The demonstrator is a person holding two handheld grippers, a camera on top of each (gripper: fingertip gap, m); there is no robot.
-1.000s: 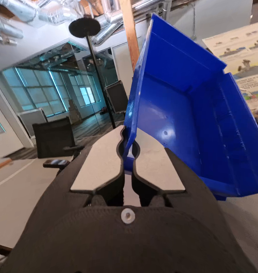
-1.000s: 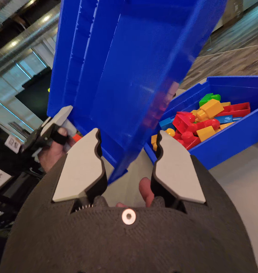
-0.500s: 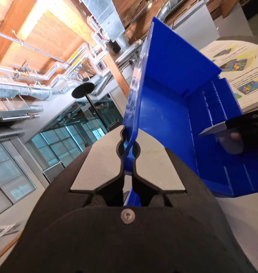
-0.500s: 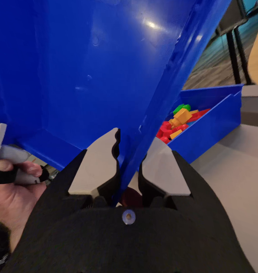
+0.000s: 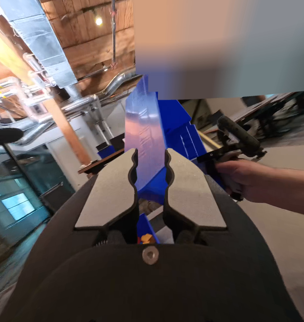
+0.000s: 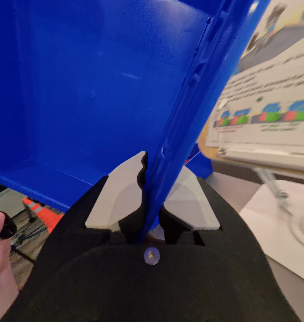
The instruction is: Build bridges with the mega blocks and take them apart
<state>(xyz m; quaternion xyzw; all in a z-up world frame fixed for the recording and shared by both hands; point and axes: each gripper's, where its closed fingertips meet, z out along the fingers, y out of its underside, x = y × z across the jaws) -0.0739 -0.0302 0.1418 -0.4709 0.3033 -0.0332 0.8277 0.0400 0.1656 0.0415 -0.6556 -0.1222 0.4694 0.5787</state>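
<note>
The fingers (image 6: 126, 188) of the right gripper (image 6: 158, 165) are clamped on the side wall of an upended blue bin (image 6: 78, 87) — the wall runs straight down between them. The left gripper (image 5: 150, 153) is parted, its fingers (image 5: 112, 188) set either side of the bin (image 5: 144, 139) wall without pressing (a gap is seen). Coloured blocks (image 5: 146, 239) are glimpsed below, in a second bin.

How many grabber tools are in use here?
2. The left gripper stands open facing the blue bin; the right gripper clamps that bin's wall. No others show.
</note>
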